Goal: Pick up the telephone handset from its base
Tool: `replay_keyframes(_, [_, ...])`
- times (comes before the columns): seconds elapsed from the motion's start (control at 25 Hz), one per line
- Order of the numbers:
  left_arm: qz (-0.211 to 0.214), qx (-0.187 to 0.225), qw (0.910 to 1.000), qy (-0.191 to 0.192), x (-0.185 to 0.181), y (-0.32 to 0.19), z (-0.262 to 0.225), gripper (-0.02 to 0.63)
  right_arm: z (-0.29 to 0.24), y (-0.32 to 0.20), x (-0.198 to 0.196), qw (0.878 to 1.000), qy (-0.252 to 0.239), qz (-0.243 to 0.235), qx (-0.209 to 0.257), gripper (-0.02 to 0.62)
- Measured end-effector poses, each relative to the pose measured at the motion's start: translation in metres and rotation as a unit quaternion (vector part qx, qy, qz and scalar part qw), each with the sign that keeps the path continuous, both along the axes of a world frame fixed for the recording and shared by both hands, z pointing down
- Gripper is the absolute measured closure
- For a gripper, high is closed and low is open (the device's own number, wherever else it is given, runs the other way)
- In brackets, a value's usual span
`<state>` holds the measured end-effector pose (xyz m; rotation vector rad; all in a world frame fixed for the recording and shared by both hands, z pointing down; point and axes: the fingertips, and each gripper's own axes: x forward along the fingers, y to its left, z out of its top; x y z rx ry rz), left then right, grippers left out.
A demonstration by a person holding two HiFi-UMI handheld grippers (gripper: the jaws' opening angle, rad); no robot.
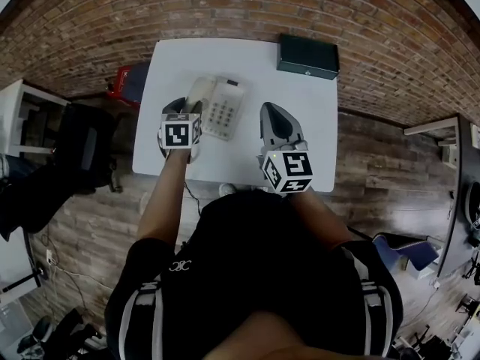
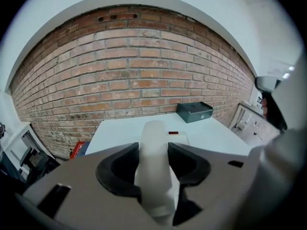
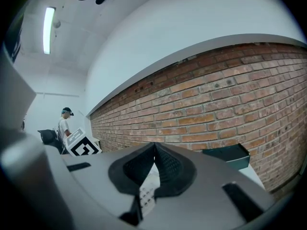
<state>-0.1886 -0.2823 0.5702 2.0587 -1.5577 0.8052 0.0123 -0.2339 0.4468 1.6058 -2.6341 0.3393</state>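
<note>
A white telephone handset lies lengthwise between the black pads of my left gripper, which is shut on its middle. In the head view the handset runs along the left side of the white telephone base, whose keypad shows, with the left gripper at its near end. The base shows just past the handset's far tip. My right gripper hovers to the right of the phone, jaws shut with nothing between them. In the right gripper view its tips meet, and the keypad shows below them.
The phone sits on a white table against a brick wall. A dark green box stands at the table's far right corner. A red object lies on the floor to the table's left. A person stands far off.
</note>
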Motion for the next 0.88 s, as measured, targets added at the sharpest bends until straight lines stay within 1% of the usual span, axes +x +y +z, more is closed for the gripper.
replay_keyframes(0.24, [0.0,0.047,0.9989,-0.004,-0.004,0.012,-0.046,0.417,-0.006,0.001,-0.016,1.0,-0.002,-0.028,0.008,0.597])
replay_keyframes(0.48, [-0.013,0.1,0.9948,0.005,-0.007,0.026,-0.088,0.417,-0.011,0.0,-0.031,0.998,-0.008,-0.054,0.014,0.597])
replay_keyframes(0.72, [-0.012,0.151,0.9885,0.01,-0.003,0.038,-0.113,0.419,-0.011,-0.004,-0.047,0.997,-0.005,-0.069,0.024,0.598])
replay_keyframes(0.88, [-0.016,0.167,0.9857,0.015,-0.002,0.046,-0.12,0.419,-0.008,-0.005,-0.053,0.997,0.0,-0.069,0.03,0.598])
